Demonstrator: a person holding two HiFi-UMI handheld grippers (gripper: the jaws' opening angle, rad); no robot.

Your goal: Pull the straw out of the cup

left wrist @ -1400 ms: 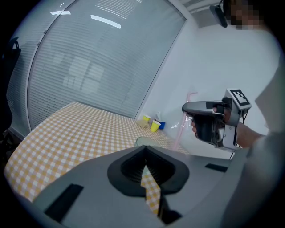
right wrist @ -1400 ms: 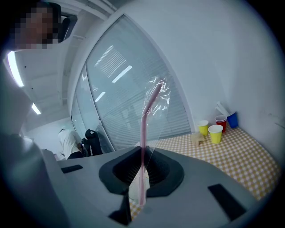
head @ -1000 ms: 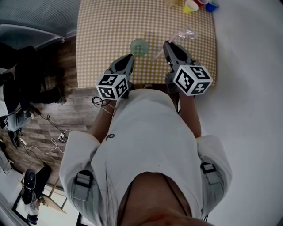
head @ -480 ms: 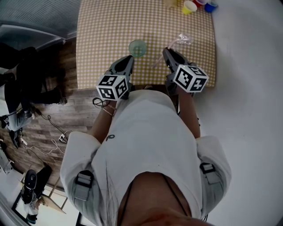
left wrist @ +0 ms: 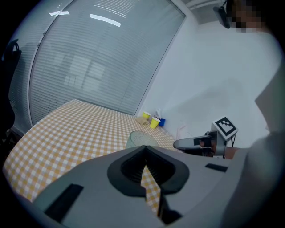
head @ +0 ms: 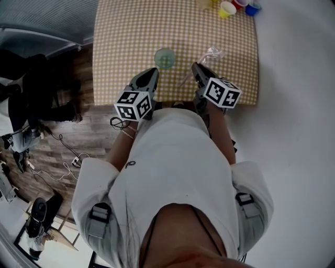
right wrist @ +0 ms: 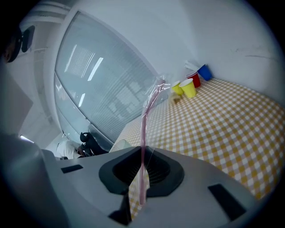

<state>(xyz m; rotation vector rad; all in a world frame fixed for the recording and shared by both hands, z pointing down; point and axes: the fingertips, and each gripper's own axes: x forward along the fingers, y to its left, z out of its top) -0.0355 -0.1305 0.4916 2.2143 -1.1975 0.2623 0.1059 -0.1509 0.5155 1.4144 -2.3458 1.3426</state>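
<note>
A pale green cup [head: 164, 57] stands on the checked tablecloth [head: 131, 36] near the front edge; in the left gripper view the cup [left wrist: 141, 139] sits just beyond the jaws. My right gripper [head: 194, 67] is to the cup's right, shut on a pink straw [head: 205, 56] whose crinkled clear wrapper is at the far end. In the right gripper view the straw [right wrist: 143, 133] runs up between the closed jaws of the right gripper [right wrist: 142, 153]. The straw is outside the cup. My left gripper [head: 152, 70] hovers just left of the cup, and the left gripper [left wrist: 145, 159] is shut and empty.
Yellow, red and blue paper cups [head: 238, 5] stand at the table's far right corner, and these small cups [right wrist: 189, 84] also show in the right gripper view. The table's right edge [head: 255, 63] borders white floor. Wood floor with cables lies to the left.
My right gripper has come down and back toward the table's near edge with the straw, rolling a little. The cup and the left gripper have stayed put.
</note>
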